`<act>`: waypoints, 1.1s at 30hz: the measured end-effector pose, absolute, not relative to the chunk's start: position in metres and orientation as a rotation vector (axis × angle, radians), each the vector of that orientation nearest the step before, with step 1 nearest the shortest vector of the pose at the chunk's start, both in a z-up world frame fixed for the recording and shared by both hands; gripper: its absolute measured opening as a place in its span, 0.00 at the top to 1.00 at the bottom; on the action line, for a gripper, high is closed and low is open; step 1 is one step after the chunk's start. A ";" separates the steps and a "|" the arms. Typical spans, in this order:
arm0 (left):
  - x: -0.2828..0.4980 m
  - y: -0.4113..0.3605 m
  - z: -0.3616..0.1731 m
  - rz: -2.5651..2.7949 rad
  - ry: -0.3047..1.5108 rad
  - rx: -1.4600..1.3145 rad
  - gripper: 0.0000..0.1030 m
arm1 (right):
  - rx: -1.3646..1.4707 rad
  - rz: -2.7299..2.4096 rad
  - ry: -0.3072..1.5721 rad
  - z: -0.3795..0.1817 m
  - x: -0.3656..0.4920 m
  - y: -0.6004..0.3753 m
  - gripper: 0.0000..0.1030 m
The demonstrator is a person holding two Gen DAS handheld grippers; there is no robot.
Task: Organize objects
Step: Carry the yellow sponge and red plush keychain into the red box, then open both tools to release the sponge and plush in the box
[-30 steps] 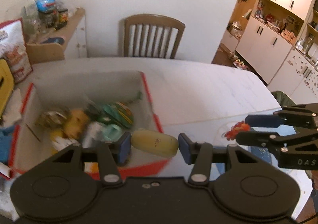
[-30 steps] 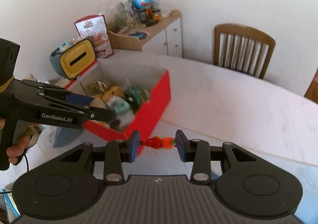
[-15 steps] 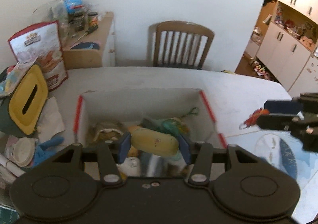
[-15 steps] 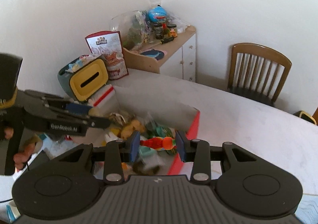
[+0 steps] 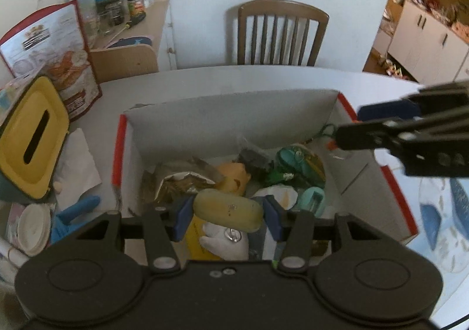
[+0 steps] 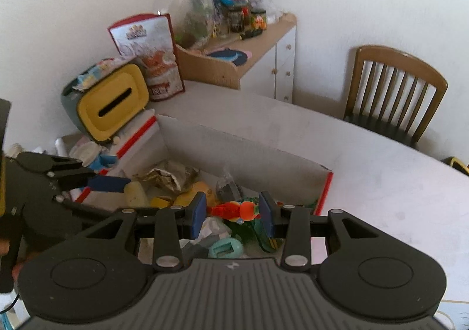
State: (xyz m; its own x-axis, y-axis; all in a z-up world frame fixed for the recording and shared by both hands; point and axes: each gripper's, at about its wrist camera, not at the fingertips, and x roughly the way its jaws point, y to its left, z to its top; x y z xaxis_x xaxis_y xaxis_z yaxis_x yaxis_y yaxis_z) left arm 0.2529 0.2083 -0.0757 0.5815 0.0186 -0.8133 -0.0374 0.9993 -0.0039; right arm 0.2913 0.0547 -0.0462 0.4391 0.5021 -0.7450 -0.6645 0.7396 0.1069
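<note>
You hold your left gripper point(image 5: 228, 217) low in the centre of the left wrist view, its jaws clamped on a pale yellow oblong piece point(image 5: 228, 209) that lies crosswise between the blue pads. It hangs over the near end of the red-edged cardboard box point(image 5: 119, 142), which fills the middle of that frame.

Your right gripper point(image 6: 231, 215) sits at the bottom centre of the right wrist view, jaws clamped on a small red and orange toy point(image 6: 234, 210). That toy also hangs above the box interior, towards the corner seen at the right of that frame.

The box already holds a heap of things: a crumpled foil bag point(image 5: 181, 180), a yellow figure point(image 5: 234, 177), a teal plastic piece point(image 5: 312, 198), a white glove-like item point(image 5: 225, 237) and some green bits. So a good share of the sorting looks done, and both carries look complete.

What is left, as I judge it, is for you to let both pieces drop into the box. Clutter remains outside it at the left edge of the left wrist view: the yellow-lidded tissue holder point(image 5: 32, 139), a blue object point(image 5: 77, 208), a white cup point(image 5: 32, 226) and paper. Whether those belong to the task you cannot tell from here.
</note>
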 end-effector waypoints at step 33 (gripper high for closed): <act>0.275 0.212 -0.128 -0.001 1.073 -0.030 0.51 | -0.148 0.672 1.020 -0.109 0.308 0.067 0.61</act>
